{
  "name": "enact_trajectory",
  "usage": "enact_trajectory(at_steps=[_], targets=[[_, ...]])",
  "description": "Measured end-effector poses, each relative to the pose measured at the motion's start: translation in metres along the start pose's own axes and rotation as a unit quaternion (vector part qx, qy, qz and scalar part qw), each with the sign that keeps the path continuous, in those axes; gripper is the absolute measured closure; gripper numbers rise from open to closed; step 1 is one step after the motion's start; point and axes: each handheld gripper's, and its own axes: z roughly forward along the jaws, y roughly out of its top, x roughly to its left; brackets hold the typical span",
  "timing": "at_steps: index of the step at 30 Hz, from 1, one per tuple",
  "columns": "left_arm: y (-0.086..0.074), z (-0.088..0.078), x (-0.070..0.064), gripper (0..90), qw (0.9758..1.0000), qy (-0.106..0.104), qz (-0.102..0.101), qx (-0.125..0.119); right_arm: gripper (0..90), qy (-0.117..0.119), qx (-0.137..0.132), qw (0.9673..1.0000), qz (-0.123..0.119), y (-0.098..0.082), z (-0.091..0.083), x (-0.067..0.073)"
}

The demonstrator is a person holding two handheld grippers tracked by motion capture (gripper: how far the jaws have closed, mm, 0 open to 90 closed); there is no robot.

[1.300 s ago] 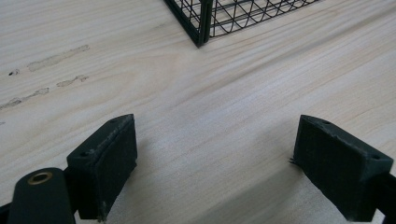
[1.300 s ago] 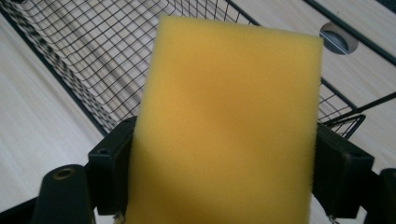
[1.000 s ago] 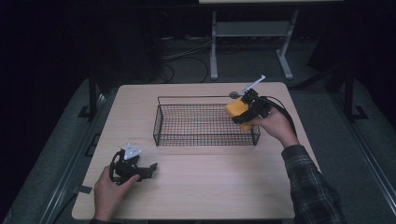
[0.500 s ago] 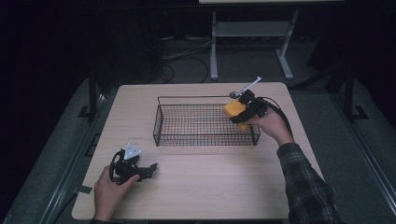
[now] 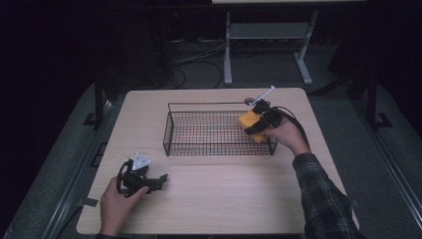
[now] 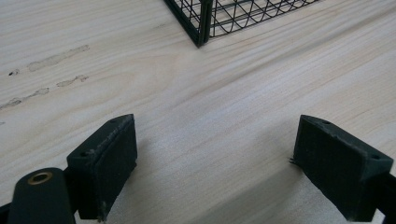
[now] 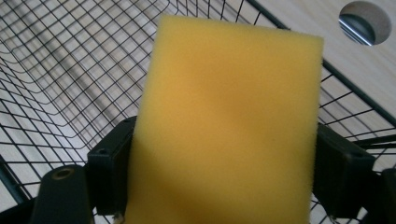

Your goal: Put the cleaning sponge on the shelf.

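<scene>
Yellow sponge (image 5: 248, 121) sits clamped in my right gripper (image 5: 260, 119) over the wire basket's (image 5: 171, 134) right end, held high enough, I judge, to clear the rim. My left gripper (image 6: 215, 177) rests wide apart and empty on the wooden table (image 6: 233, 93), out of the way. Along my right jaws, the sponge hangs above the mesh floor.

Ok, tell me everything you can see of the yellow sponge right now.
The yellow sponge is a plain rectangular block of fine-pored foam, with no visible marks. The right gripper clamps it between both black jaws, one on each side edge. It is held up, tilted, over the right end of the black wire basket, not resting on the mesh.
</scene>
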Motion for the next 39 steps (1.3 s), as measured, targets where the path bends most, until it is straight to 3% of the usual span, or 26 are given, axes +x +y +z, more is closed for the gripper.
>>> enact_trajectory(at_steps=[39], targets=[[0.0,0.0,0.0,12.7,1.0,0.0,0.0,0.0,16.1,0.005,0.037,0.9993,0.002,-0.003,0.012,0.003]])
